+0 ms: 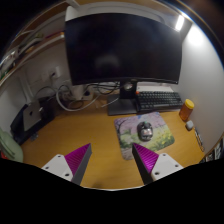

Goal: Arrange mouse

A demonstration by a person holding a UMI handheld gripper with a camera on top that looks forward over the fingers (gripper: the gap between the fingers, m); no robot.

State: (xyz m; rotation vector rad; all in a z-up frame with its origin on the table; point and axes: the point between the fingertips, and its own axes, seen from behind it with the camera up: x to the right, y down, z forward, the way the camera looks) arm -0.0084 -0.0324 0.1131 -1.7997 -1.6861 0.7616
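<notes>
A wooden desk [75, 135] stands against a pale wall, with a large dark monitor [122, 48] filling the back of it on a black stand [125, 100]. Just right of the stand lies a black keyboard [160, 99], and beyond its right end stands a yellow container [187, 108], with a small white thing beside it that is too small to make out. Left of the stand a tangle of white cables [72, 97] runs along the wall, and further left sits a dark box-like device [30, 120]. A mousepad [131, 130] with a pale patterned print lies in front of the keyboard, and the mouse [146, 130], grey and dark, rests on it near its middle, pointing roughly toward the keyboard. The gripper [113, 162] hangs above the near part of the desk with its fingers spread wide and nothing between them; the purple pads [78, 158] face each other across bare wood. The mouse lies ahead of the fingers, a little beyond the right one and apart from it, the near edge of the mousepad just ahead of that fingertip.
</notes>
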